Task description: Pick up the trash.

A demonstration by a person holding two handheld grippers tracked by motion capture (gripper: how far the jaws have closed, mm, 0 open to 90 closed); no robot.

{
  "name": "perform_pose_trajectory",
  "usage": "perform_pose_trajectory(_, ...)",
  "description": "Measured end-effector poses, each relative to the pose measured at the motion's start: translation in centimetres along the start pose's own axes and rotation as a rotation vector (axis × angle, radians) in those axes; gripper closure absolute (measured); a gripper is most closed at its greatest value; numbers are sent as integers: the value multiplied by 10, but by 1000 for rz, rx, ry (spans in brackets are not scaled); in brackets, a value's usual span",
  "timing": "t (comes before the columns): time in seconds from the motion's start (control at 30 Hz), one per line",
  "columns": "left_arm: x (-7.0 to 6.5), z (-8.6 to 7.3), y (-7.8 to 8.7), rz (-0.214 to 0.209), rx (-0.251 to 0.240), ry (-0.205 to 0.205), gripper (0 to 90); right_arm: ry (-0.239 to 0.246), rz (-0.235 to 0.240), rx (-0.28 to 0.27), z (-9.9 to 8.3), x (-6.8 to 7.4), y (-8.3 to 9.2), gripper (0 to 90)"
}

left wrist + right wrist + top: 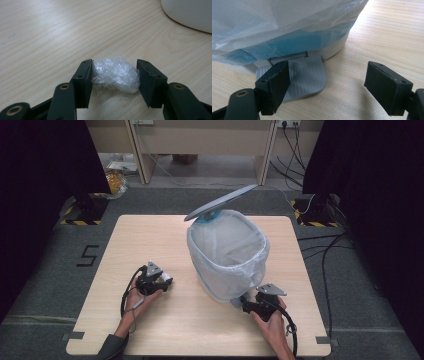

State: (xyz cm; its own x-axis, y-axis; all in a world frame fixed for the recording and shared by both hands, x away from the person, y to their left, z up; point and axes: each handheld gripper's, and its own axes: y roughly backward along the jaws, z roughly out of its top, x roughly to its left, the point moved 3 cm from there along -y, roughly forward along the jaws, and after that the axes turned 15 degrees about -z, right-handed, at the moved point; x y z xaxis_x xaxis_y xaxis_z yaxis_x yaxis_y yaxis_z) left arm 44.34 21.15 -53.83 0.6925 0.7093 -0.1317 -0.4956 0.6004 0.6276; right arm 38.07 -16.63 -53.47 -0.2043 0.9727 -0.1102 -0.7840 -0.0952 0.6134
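High view: a white pedal bin lined with a clear plastic bag (227, 255) stands mid-frame on the pale wooden worktop (150, 235), its grey lid (220, 202) raised.

Left gripper view: the left gripper (113, 75) has its jaws touching either side of a crumpled ball of clear plastic film (116, 73) on the worktop, not yet binned.

Right gripper view: the right gripper (325, 82), jaws wide apart, presses one jaw on the grey ribbed foot pedal (308, 75).

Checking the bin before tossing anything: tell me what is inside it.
The bin holds a clear plastic liner folded over its rim, under the raised lid. No rubbish shows inside; its near inner wall and floor are hidden.
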Motion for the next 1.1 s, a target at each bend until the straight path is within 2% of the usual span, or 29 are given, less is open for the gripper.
perform_pose_trajectory(0.17,-5,3,5,-32,-9,3,493,0,3,3,0,0,0,202)
perform_pose_trajectory(0.43,-18,13,21,-77,-50,-5,492,-2,4,4,0,0,0,201)
perform_pose_trajectory(0.97,-36,28,50,-149,-132,3,492,2,4,3,0,0,0,201)
perform_pose_trajectory(1.1,-40,33,56,-155,-144,-9,492,1,3,1,0,1,0,202)
